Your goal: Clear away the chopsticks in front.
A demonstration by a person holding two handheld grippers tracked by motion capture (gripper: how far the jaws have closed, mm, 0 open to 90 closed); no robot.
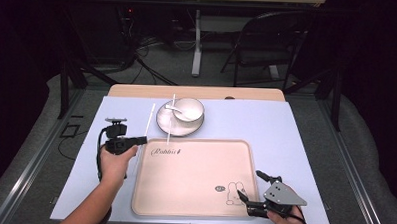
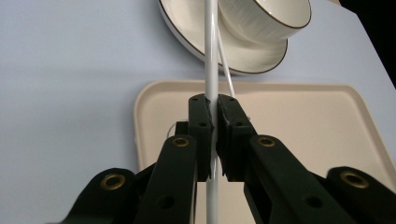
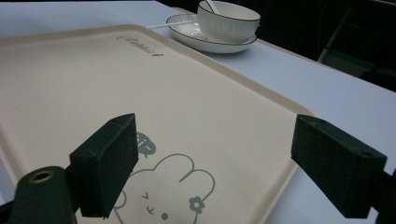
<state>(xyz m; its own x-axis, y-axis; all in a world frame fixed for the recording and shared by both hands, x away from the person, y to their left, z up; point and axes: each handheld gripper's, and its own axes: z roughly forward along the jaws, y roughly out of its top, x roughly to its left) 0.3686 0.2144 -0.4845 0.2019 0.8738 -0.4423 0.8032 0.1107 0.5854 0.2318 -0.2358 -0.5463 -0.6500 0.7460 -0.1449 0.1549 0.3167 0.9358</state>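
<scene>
Left gripper (image 2: 214, 116): jaws closed on a white chopstick (image 2: 211, 56), pads pressed to its two sides; the stick runs straight up between them toward the plate (image 2: 187, 35); in the high view this gripper (image 1: 141, 139) sits at the tray's far left corner, held in the left hand (image 1: 115, 161), with the chopstick (image 1: 149, 119) slanting away from it over the table.

Right gripper (image 3: 212, 163): jaws wide apart, nothing between the pads; it hovers at the tray's near right corner, over the printed rabbit (image 3: 166, 191); in the high view it (image 1: 249, 186) rests in the right hand (image 1: 288, 222), grey plate on top.

Second chopstick (image 1: 170, 122): white, lying across the plate's left edge, its near end reaching the tray's far rim; in the left gripper view it (image 2: 226, 74) shows just right of the held one.

Tray (image 1: 193, 202): beige, rounded corners, script lettering at far left, nothing lying on it.

Plate (image 1: 162, 121): white with dark rim, just beyond the tray; bowl (image 1: 189, 109) stands on it, a white spoon (image 1: 174, 109) resting in the bowl.

Table (image 1: 286, 125): pale blue surface bearing all the above.
</scene>
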